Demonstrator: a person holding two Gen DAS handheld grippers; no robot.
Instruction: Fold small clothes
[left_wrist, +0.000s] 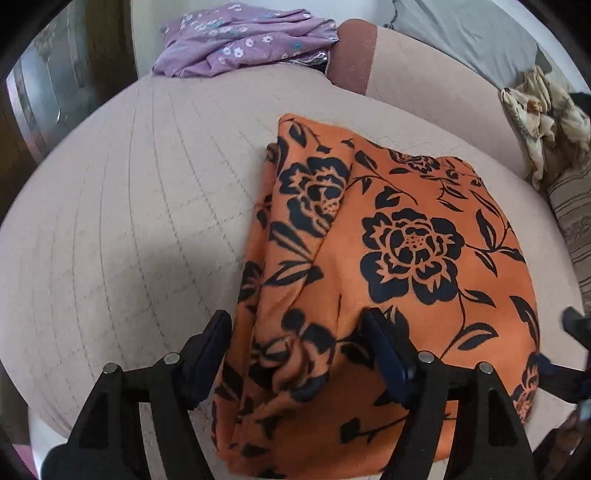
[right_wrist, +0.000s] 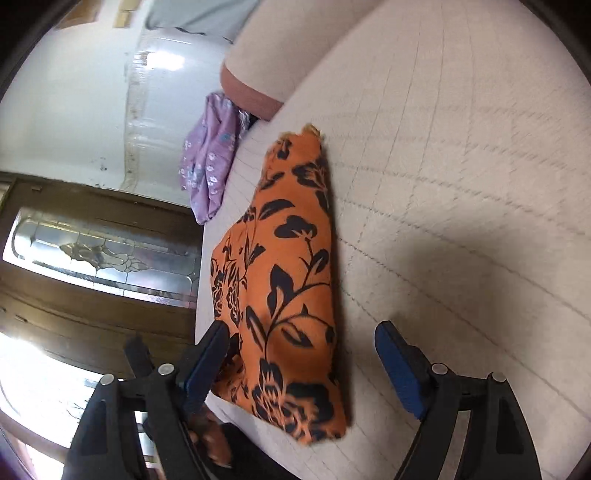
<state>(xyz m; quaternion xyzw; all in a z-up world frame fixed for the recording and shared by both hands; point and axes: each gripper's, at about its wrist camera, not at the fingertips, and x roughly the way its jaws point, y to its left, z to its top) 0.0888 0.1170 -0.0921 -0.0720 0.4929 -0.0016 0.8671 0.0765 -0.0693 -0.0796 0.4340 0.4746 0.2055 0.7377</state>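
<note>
Left gripper (left_wrist: 295, 325): black plastic linkage arms, dark blue finger pads (left_wrist: 384, 350), round silver pivot pins. Right gripper (right_wrist: 299, 339): same build, black arms, brighter blue pads (right_wrist: 399, 365), silver pins on each arm.

Both views are lit by soft daylight, moderately bright. In the right wrist view, strong glare is seen at the blown-out window area (right_wrist: 40, 373) lower left, and reflections on the patterned glass door panel (right_wrist: 103, 254). A broad soft shadow is cast on the pale quilted bed cover (right_wrist: 443, 229) right of the orange black-flowered folded cloth (right_wrist: 288, 280); a similar grey shadow falls on the cover (left_wrist: 122, 221) in the left wrist view, left of the cloth (left_wrist: 399, 243). Heavy fisheye bending and dark vignetted corners are present in both. Motion blur is noted in the right wrist view, mostly on quilt lines and lower edge; the left wrist view is sharper, with blur at its far right edge.
</note>
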